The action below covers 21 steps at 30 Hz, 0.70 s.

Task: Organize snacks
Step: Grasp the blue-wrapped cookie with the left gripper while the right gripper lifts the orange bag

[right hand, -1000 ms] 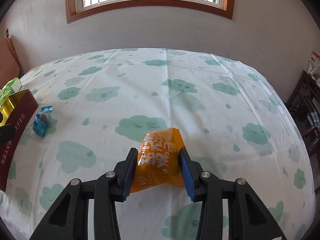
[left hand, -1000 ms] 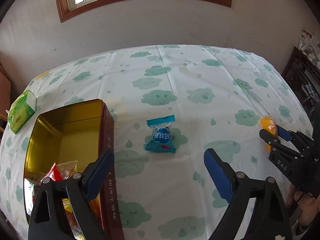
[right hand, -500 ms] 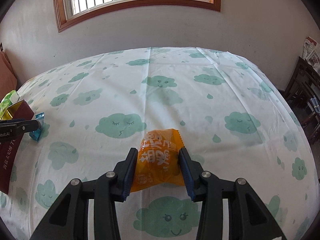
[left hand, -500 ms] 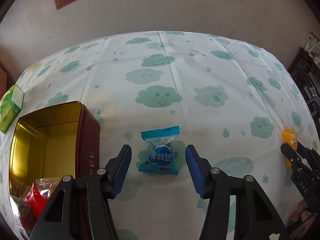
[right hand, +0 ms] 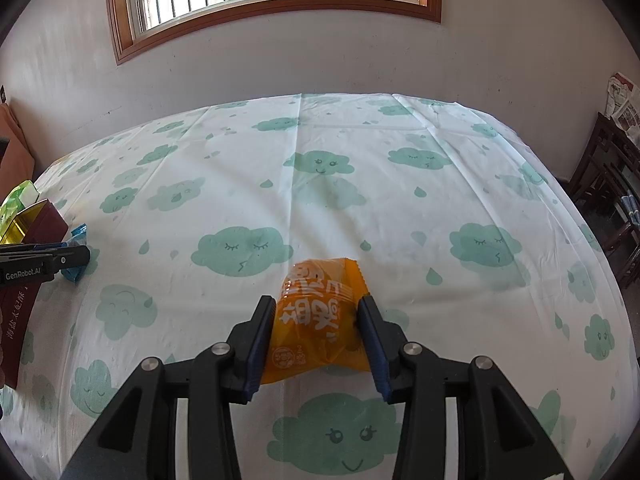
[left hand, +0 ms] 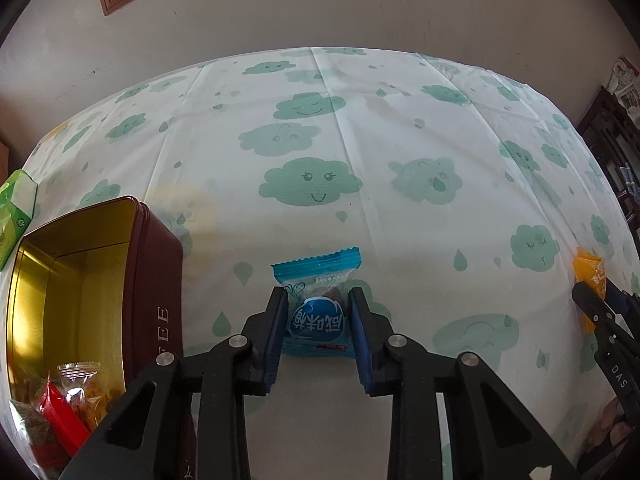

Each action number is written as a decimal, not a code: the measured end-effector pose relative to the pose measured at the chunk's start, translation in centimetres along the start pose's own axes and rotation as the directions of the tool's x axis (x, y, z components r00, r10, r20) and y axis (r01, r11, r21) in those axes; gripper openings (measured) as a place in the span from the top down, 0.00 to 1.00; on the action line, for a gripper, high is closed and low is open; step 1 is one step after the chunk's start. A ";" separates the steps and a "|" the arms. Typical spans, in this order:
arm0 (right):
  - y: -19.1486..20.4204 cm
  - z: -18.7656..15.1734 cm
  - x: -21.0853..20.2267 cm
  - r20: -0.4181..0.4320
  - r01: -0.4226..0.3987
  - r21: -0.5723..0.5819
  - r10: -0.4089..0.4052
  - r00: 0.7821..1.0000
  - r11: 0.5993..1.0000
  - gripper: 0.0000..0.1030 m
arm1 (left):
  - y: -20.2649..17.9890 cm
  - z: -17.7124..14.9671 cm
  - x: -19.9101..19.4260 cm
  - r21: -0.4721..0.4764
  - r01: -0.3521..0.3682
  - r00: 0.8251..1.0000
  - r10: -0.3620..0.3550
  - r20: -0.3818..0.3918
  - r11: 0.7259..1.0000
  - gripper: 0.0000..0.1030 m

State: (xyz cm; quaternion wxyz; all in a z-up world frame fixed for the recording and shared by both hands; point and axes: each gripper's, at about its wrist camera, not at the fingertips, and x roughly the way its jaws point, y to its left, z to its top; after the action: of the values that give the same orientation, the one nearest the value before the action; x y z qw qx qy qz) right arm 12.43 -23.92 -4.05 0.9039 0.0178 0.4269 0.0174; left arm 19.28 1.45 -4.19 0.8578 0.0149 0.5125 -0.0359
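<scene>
Left wrist view: the left tongs [left hand: 319,320] pinch a blue snack packet [left hand: 317,312] lying on the worktop [left hand: 360,160], just right of an open tin [left hand: 92,280] holding other snacks. Right tongs [right hand: 318,332] grip an orange snack packet [right hand: 320,316] above the cloud-print cloth.

Left hand-held gripper [left hand: 318,330] and right hand-held gripper [right hand: 318,342]: black angular plastic linkages, silver round screws, blue ribbed finger pads [left hand: 273,336]. White "GenRobot.AI" lettering on one side.
</scene>
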 end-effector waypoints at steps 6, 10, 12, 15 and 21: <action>0.1 0.0 0.0 0.000 0.001 -0.001 -0.001 1.000 1.000 0.58 | 0.0 -0.4 -0.6 0.006 0.005 1.000 -0.005 0.004 1.000 0.75; 0.1 -0.1 0.1 0.002 0.015 -0.012 -0.014 1.000 1.000 0.58 | -0.2 -1.0 -1.3 0.013 0.008 1.000 -0.008 0.005 1.000 0.75; 0.2 -0.1 0.2 -0.001 0.021 -0.017 -0.021 1.000 1.000 0.58 | -0.3 -1.3 -1.8 0.013 0.012 1.000 -0.012 0.005 1.000 0.75; 0.3 -0.2 0.2 -0.002 0.028 -0.023 -0.028 1.000 0.999 0.58 | -0.5 -1.8 -2.5 0.019 0.014 1.000 -0.014 0.013 1.000 0.75; 0.6 -0.2 0.5 -0.015 0.044 -0.036 -0.045 0.999 0.998 0.58 | -1.0 -2.9 -4.7 0.047 0.011 0.999 -0.013 0.036 0.999 0.76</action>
State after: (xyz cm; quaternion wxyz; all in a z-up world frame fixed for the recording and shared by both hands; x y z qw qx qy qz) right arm 12.57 -23.33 -4.50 0.9009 -0.0081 0.4338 0.0051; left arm 14.45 0.83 -1.47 0.8661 0.0313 0.4961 -0.0532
